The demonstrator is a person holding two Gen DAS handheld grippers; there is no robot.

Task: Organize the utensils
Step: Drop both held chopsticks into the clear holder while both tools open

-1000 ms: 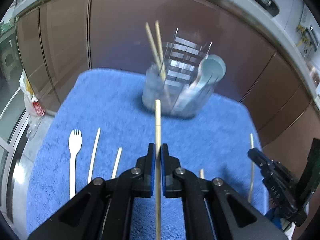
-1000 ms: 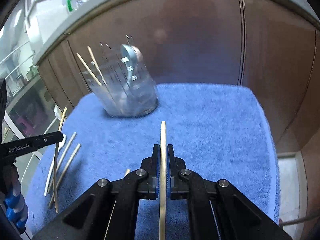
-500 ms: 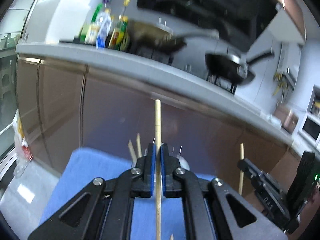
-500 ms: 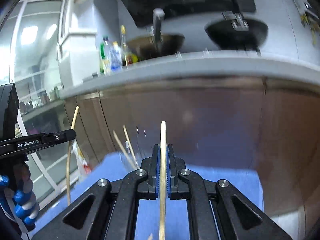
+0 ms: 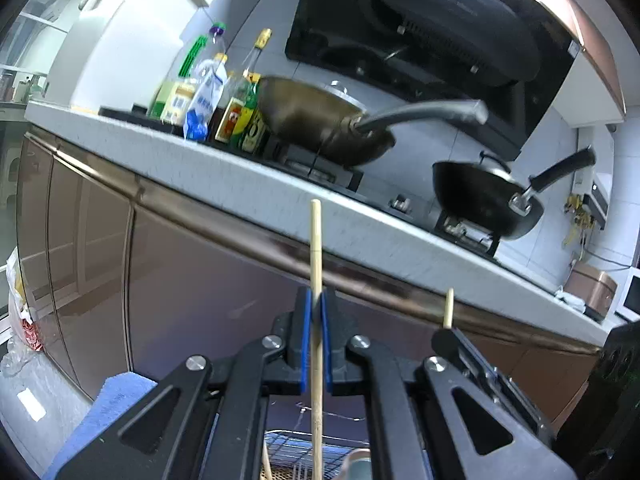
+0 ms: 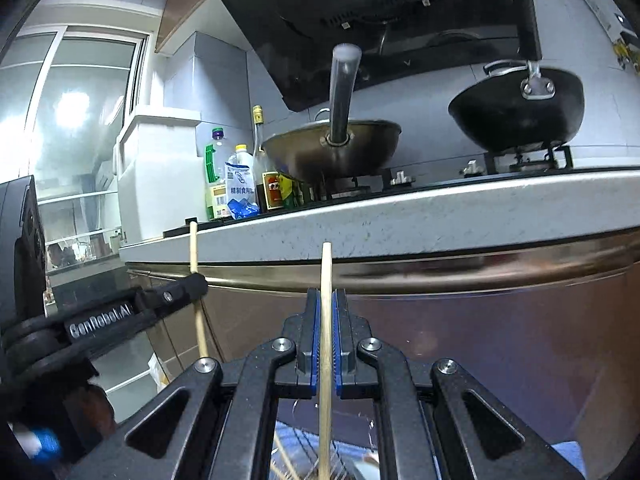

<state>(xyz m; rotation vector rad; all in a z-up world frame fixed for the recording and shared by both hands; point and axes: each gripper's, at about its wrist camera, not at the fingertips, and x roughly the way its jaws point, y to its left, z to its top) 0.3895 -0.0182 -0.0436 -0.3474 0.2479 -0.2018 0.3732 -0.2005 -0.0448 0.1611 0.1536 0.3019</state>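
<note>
A: We are holding one chopstick [image 5: 316, 320] in the left tongs [image 5: 316, 344], pinched between the blue pads; its long axis is running upright, tip pointing up toward the kitchen counter [image 5: 248, 184].

B: And we are holding a second chopstick [image 6: 326, 340] in the right tongs [image 6: 326, 354], pressed shut on it the same way; it is standing near vertical too, lower end hanging over the wire holder [image 6: 308, 460].

A: So both sticks are lifted and not yet dropped in; a few sticks are already sitting in that holder; the blue mat [image 5: 108, 404] is lying below; what is left on it we are not seeing.
</note>
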